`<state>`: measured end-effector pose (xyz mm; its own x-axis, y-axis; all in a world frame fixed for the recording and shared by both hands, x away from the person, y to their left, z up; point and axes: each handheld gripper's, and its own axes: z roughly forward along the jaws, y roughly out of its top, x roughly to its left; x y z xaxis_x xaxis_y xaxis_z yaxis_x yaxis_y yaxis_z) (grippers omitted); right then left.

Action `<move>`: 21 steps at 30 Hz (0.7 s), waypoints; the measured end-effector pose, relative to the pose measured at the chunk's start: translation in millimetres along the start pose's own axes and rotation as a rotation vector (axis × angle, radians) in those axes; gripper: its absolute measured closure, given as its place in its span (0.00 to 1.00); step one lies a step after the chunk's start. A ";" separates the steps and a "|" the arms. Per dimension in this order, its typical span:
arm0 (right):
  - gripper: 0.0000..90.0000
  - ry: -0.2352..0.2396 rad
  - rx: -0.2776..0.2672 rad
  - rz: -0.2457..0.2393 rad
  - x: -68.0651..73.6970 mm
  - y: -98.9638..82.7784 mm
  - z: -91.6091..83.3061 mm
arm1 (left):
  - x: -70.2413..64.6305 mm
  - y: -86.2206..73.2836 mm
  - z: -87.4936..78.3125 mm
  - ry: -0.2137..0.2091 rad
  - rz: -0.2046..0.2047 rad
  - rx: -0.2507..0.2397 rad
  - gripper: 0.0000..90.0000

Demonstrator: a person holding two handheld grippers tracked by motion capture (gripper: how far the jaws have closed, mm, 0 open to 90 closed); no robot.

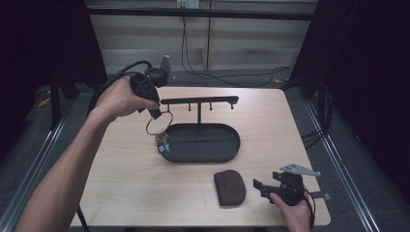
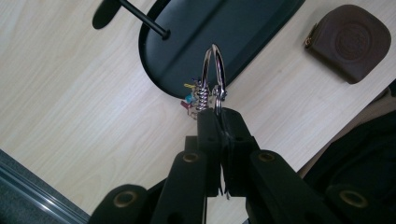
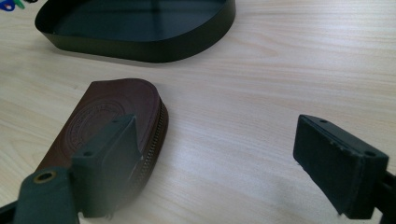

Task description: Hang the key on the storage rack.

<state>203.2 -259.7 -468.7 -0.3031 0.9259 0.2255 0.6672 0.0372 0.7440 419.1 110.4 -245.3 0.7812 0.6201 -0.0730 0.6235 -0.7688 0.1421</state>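
One key ring (image 1: 158, 123) hanging vertically, keys downward.

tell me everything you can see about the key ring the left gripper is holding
The key ring is a large, thin, shiny metal loop pinched between the shut jaws of the left gripper. It hangs above the table beside the black tray's left end. A coiled metal piece and small colourful tags dangle from its lower part.

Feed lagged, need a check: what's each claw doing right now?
Left claw: shut on the key ring.
Right claw: open, holding nothing, beside the brown pouch.
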 end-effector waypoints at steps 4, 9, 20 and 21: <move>0.16 0.006 0.003 -0.006 1.5 -0.5 -0.4 | 9.5 6.2 4.2 -0.005 -0.009 -0.009 0.98; 0.16 0.003 0.003 -0.005 1.2 -0.7 -0.6 | 18.3 9.8 8.8 -0.025 -0.018 -0.014 0.98; 0.16 0.002 -0.001 0.001 0.2 -0.7 -1.3 | 32.2 19.7 26.4 -0.001 -0.058 0.020 0.98; 0.16 0.002 -0.002 0.001 0.2 -0.7 -1.3 | 33.3 20.0 28.7 -0.002 -0.059 0.029 0.98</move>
<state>201.8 -260.0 -468.3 -0.3036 0.9252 0.2275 0.6663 0.0354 0.7448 458.5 111.2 -273.3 0.7429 0.6644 -0.0825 0.6693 -0.7349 0.1091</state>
